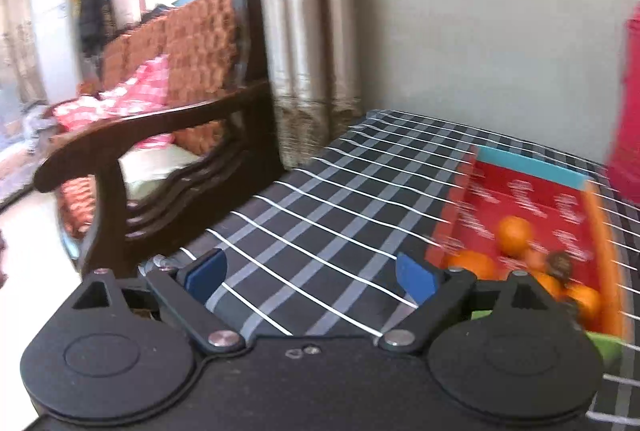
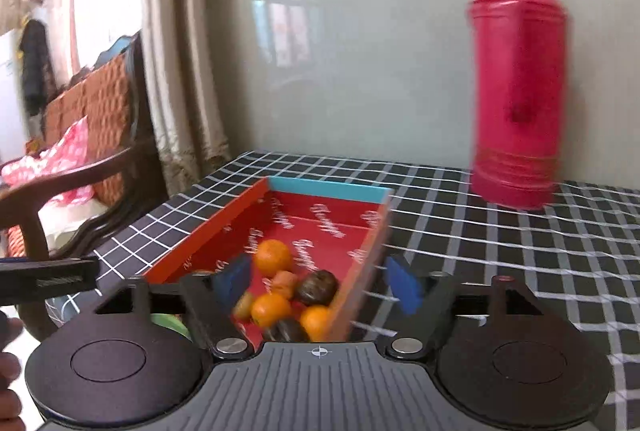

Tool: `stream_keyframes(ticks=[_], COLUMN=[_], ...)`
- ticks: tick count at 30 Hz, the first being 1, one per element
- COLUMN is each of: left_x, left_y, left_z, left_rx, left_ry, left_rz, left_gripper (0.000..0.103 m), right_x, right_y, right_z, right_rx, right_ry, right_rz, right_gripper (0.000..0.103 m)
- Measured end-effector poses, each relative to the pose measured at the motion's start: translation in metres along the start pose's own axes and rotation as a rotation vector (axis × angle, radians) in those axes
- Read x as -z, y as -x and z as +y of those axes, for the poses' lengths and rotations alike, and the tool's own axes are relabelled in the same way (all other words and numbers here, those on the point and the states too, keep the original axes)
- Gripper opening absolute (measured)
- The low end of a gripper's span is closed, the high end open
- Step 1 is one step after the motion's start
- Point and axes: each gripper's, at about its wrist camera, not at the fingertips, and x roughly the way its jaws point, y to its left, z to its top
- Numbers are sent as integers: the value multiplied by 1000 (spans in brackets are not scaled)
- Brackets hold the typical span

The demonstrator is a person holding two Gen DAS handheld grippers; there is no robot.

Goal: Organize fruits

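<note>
Fruits sat gathered in the red box point(image 2: 320, 227) on the checked counter point(image 2: 500, 271): several oranges point(image 2: 273, 257) and at least two dark brown fruits point(image 2: 317, 287), all bunched at the box's near end, just ahead of your right tool point(image 2: 318, 281).

Right tool: blue pads point(image 2: 404, 289) stood wide apart, nothing between them but the view down into the box. It held nothing.

Left tool point(image 1: 312, 277): pads point(image 1: 416, 279) likewise wide, over bare checked cloth, empty. The box lay ahead and to its right.

Step in hand, as I judged it: between placements. Both your tools were free and no loose fruit showed on the counter in either view, so the sorting looked near its end or done. A green edge point(image 1: 606, 345) showed at the near right of the left tool; too little visible to say what it was. If it was another fruit or a bowl, your next move called for bringing a tool round to it with the pads kept wide.

What each view gave:
- Right wrist showed the box interior plainly, the fruit count, and a tall pink flask point(image 2: 518, 83) standing beyond and right of the box, apart from it.
- Left wrist showed only the box's blurred left side and a sliver of the flask, but gave the wooden armchair point(image 1: 160, 135) off the counter's left edge in full.
- Right wrist also caught the tip of your left tool at its left.
</note>
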Motion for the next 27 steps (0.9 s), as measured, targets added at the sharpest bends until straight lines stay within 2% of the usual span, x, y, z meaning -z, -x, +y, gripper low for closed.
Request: stream_keyframes(ticks=[1,3,7,12,19,27], left_x=[2,6,9,15,23,24], left_y=[12,37,87,137,164,176], left_z=[-2,-10,-18,-24,-22,-17], left_rx=[30,57,101,156,177,188], left_ry=[-4,-31,-72,-102,-114,-100], left_rz=[0,-13,-48,-72,-82,-97], left_gripper=[88,92,97,97,97,97], right_x=[1,4,10,15,19,20], right_y=[15,46,95,145,175,186], right_z=[-3,-6,-8,-6,-3,0], right_rx=[27,78,131,175,197,197], right_ry=[-10,-13,-6,-28,-70,-90], right_rz=[-10,-28,-17,-22,-52,-67], right_gripper=[98,103,103,103,103,103])
